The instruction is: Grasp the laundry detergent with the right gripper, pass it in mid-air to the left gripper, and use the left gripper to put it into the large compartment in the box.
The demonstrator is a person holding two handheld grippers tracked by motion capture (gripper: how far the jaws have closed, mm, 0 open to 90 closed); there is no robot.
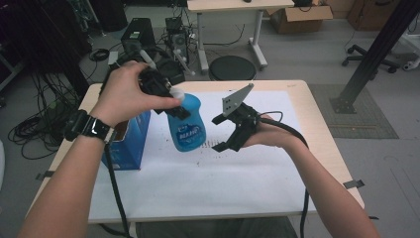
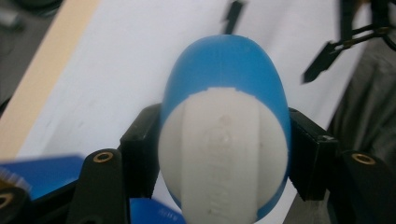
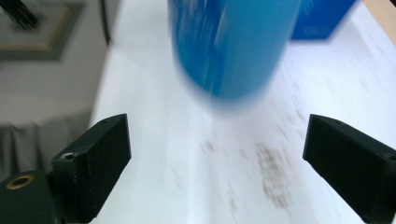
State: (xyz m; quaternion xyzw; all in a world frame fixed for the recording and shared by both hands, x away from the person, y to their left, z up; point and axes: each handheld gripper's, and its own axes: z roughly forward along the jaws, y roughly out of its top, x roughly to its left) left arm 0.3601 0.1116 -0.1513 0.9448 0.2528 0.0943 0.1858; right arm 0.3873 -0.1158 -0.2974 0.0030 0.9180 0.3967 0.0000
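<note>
On your counter (image 1: 297, 99) sit one blue bottle (image 1: 185, 124) and one blue box (image 1: 131, 141). Your left tool (image 1: 171, 101) clamps the bottle's white cap (image 2: 224, 154); your right tool (image 1: 230, 134) gapes empty over white, speckled paper (image 1: 208, 183).

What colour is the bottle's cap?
White, on the blue bottle; the cap shows best in the left gripper view.

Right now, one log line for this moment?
left gripper shut on blue bottle | bottle lifted | right gripper open, nearby
</note>
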